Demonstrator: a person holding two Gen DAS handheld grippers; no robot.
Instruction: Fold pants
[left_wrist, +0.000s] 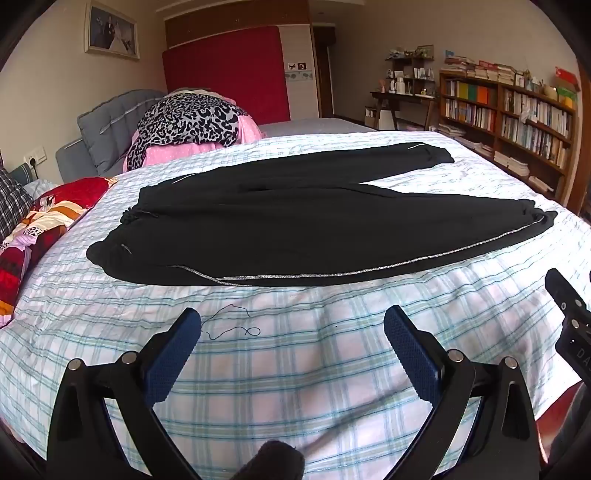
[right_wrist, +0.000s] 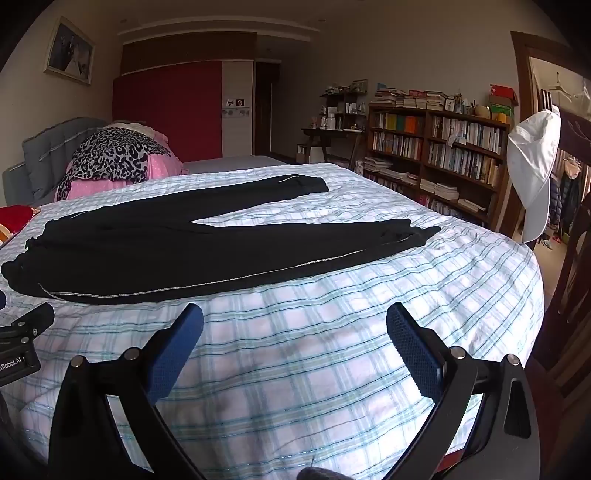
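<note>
Black pants (left_wrist: 295, 229) with a thin silver side stripe lie flat on the checked bedspread (left_wrist: 295, 369), waistband to the left, both legs spread to the right in a V. My left gripper (left_wrist: 291, 325) hovers open over bare bedspread in front of the pants, nothing between its blue pads. In the right wrist view the same pants (right_wrist: 184, 254) lie ahead and to the left. My right gripper (right_wrist: 295, 321) is open too, short of the near leg. Part of the right gripper's body (left_wrist: 569, 314) shows at the left view's right edge.
A loose dark thread (left_wrist: 232, 325) lies on the bedspread near the left fingers. Leopard-print and pink bedding (left_wrist: 184, 125) is piled by the grey headboard. A patterned red quilt (left_wrist: 44, 221) lies at the left. Bookshelves (right_wrist: 436, 155) line the right wall; a white cap (right_wrist: 535, 166) hangs nearby.
</note>
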